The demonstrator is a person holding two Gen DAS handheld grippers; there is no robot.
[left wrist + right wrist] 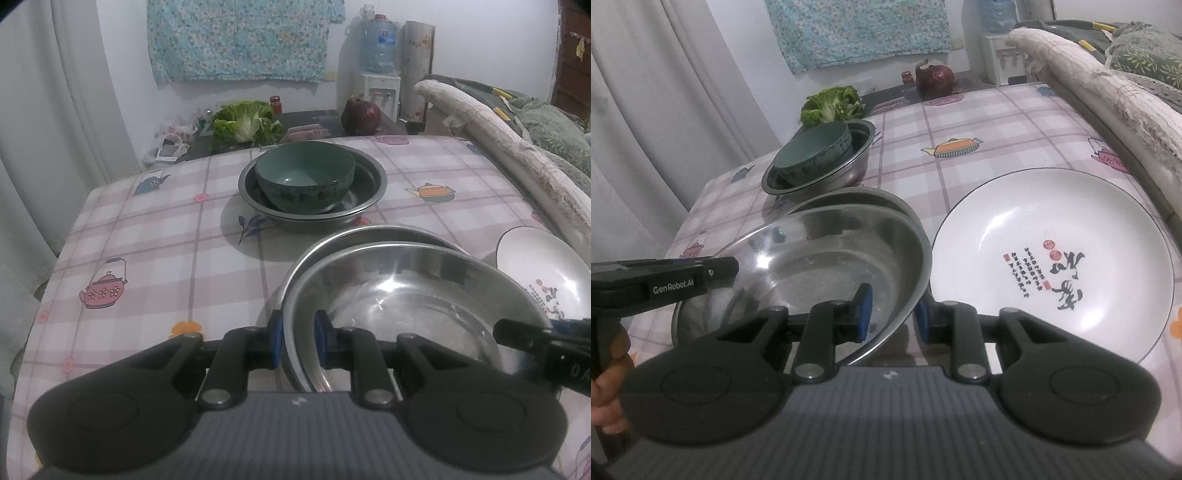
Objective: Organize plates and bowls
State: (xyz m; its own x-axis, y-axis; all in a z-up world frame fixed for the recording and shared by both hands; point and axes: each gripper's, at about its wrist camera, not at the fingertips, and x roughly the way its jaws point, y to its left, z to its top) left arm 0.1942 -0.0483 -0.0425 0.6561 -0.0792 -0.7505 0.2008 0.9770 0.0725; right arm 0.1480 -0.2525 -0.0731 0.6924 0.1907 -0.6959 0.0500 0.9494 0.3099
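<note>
A steel bowl point(406, 302) sits tilted over a second steel dish point(369, 236) at the near side of the table. My left gripper point(298, 341) straddles its left rim, a blue pad on each side. My right gripper point(894, 314) straddles its right rim point(916, 273) the same way. The left gripper also shows in the right wrist view point(665, 280). A white plate with red and black writing point(1052, 258) lies to the right. A green bowl point(304, 177) sits inside another steel bowl point(314, 214) further back.
The table has a pink checked cloth with teapot prints point(147, 240). Beyond it lie lettuce point(245, 122), a dark red vegetable point(360, 116) and a water dispenser point(378, 70). A padded sofa edge point(498, 147) runs along the right. Curtains point(55, 129) hang at the left.
</note>
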